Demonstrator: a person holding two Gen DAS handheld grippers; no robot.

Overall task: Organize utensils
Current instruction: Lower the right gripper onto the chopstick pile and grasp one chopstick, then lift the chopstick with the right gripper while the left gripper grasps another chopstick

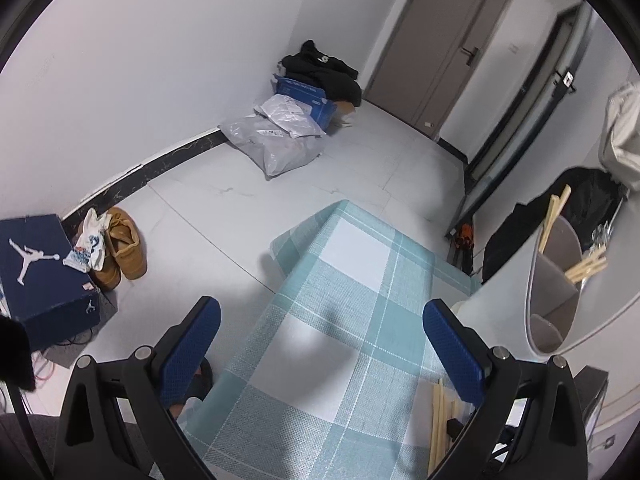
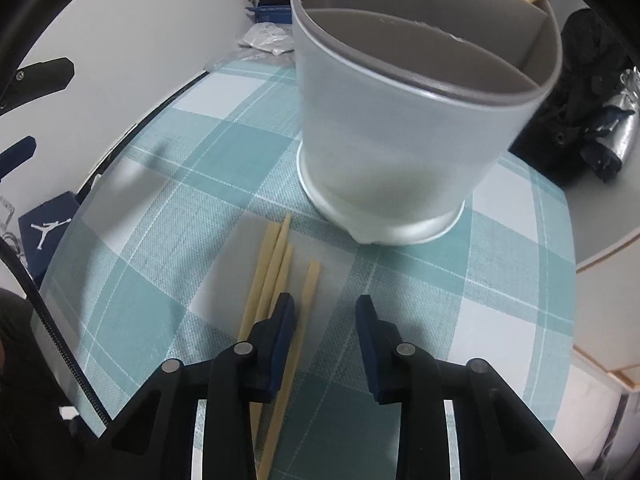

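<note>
The chopsticks (image 2: 276, 280) lie loose on the checked table (image 2: 168, 208), just in front of the divided holder (image 2: 400, 140), their long axes running from the right tongs (image 2: 325, 312) toward the holder's foot. Those right tongs hang narrowed but gripping nothing: one stick slips in beside the left pad, the others lie just outside it. The left tongs (image 1: 320, 344) gape wide and empty, off to the side, so the right hand is clearly nearer.
</note>
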